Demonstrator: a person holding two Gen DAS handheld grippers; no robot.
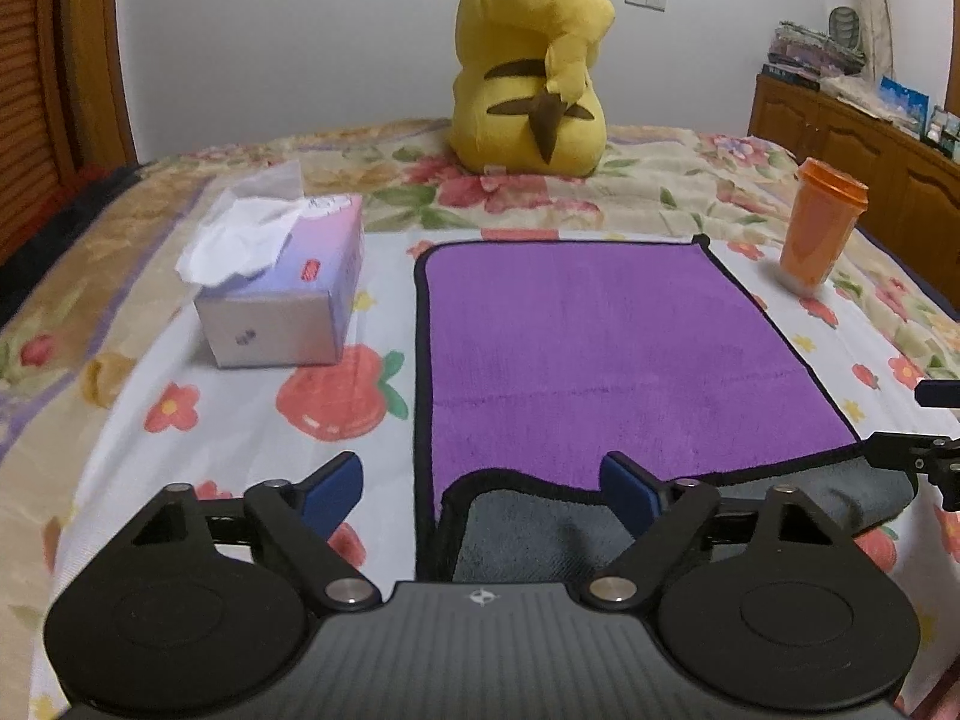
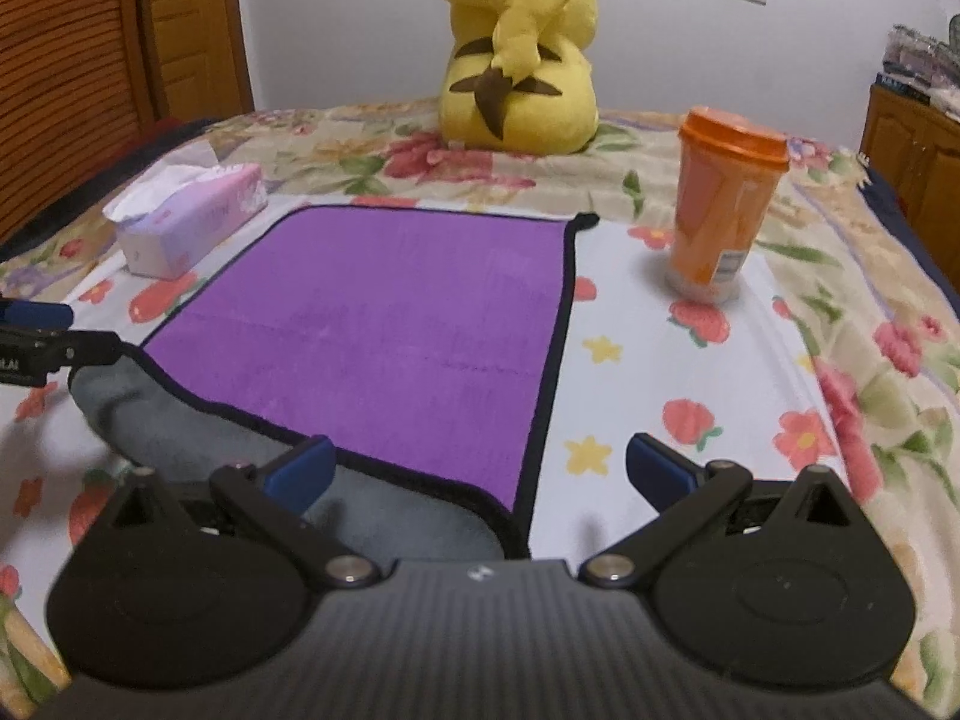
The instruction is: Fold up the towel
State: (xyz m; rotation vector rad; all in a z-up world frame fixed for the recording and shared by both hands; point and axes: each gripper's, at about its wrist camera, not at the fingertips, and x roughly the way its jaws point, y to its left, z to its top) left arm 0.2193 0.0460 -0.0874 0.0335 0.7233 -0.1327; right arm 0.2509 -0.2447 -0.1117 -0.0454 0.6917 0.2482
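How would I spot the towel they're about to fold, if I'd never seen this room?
Look at the floral bed, in front of the big yellow plush. Between the tissue box and the orange cup lies the towel, flat. It is the only purple thing, edged in black, with its near edge turned up to show grey.

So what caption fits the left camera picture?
Open left gripper over the purple towel, near edge flipped up grey.

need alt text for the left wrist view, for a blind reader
An open left gripper hovers over the near edge of a purple towel, its grey underside turned up. Tissue box left, orange cup right, Pikachu plush behind.
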